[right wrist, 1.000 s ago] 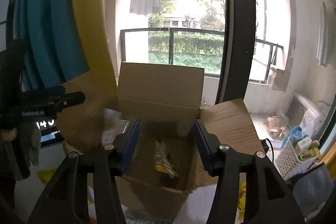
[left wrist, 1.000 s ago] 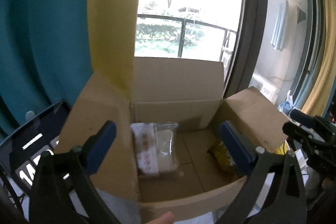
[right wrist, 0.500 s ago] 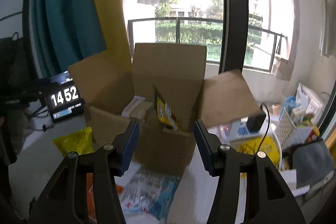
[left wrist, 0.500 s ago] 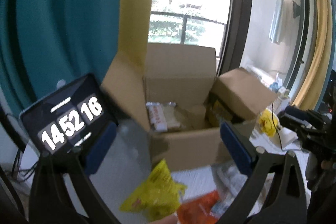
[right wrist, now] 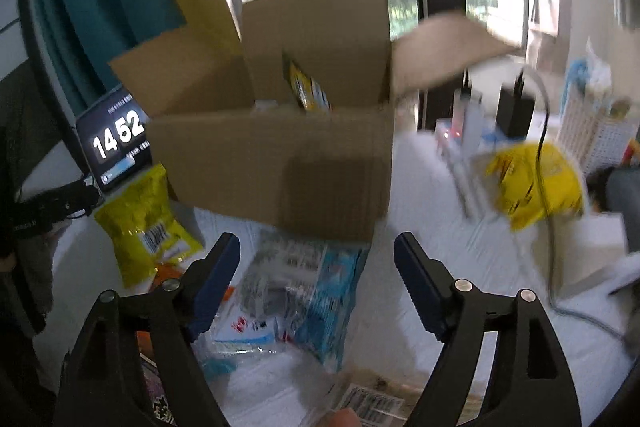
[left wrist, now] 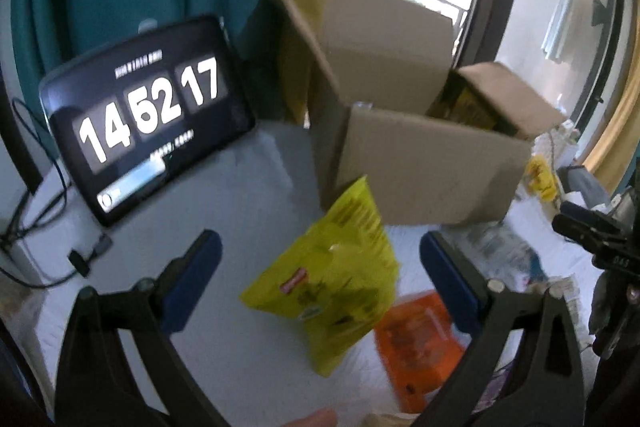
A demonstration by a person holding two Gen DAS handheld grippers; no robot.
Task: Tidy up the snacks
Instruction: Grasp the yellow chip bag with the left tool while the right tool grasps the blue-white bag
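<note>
An open cardboard box (left wrist: 424, 167) (right wrist: 280, 171) stands on the white table with a yellow snack pack (right wrist: 306, 91) sticking up inside. My left gripper (left wrist: 320, 259) is open and empty above a yellow-green snack bag (left wrist: 332, 287) in front of the box; an orange pack (left wrist: 420, 343) lies to its right. My right gripper (right wrist: 316, 267) is open and empty above a blue-and-white snack bag (right wrist: 296, 291). The yellow-green bag (right wrist: 144, 227) also shows at the left of the right wrist view.
A tablet clock (left wrist: 148, 115) leans at the left of the box. A yellow bag (right wrist: 536, 183), cables and a white basket (right wrist: 596, 139) lie to the right. More packs (right wrist: 368, 403) lie at the near edge.
Both grippers have pulled back and down from over the box to the snacks lying in front of it. The box interior has dropped out of the left view.
</note>
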